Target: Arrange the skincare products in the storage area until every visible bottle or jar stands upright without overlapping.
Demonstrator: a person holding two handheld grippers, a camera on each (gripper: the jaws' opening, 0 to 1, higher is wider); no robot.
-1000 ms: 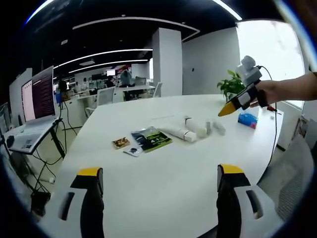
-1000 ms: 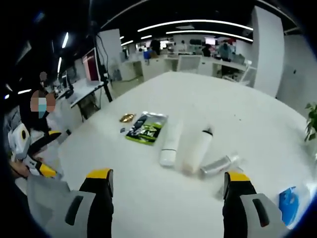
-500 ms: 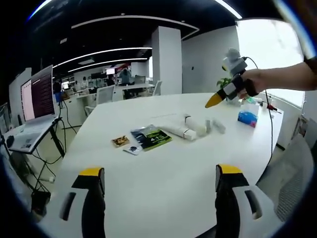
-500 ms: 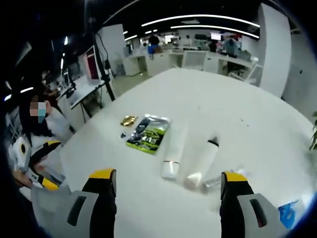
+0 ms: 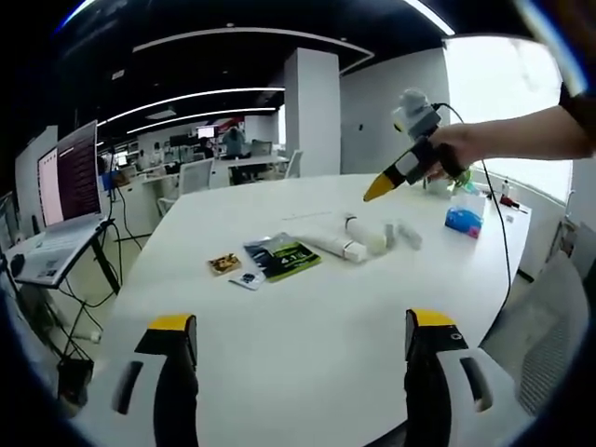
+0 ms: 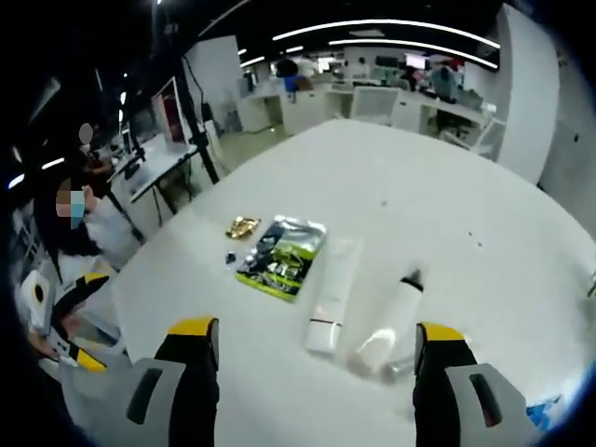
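Note:
On the white table [image 5: 307, 317] lie a white tube [image 5: 333, 245], a white bottle [image 5: 369, 236] with a black cap and a small silver bottle [image 5: 410, 238], all on their sides and side by side. My left gripper [image 5: 300, 321] is open, well short of them over the table's near part. A hand holds my right gripper [image 5: 380, 189] in the air above the products. From the right gripper view, my right gripper [image 6: 316, 329] is open, with the tube [image 6: 331, 293] and the white bottle [image 6: 389, 321] lying between its jaws below. The silver bottle [image 6: 402, 365] is partly hidden by the right jaw.
A green sachet [image 6: 282, 254], a gold packet [image 6: 243, 226] and a small dark item [image 6: 230, 258] lie left of the tube. A blue packet [image 5: 463, 221] sits near the table's far right. A laptop [image 5: 65, 196] stands on a side stand at left. My left gripper [image 6: 90, 317] appears at the table's left edge.
The right gripper has moved leftward through the air, over the lying products. In its view the tube and bottles have slid down between the jaws. The left gripper has stayed put.

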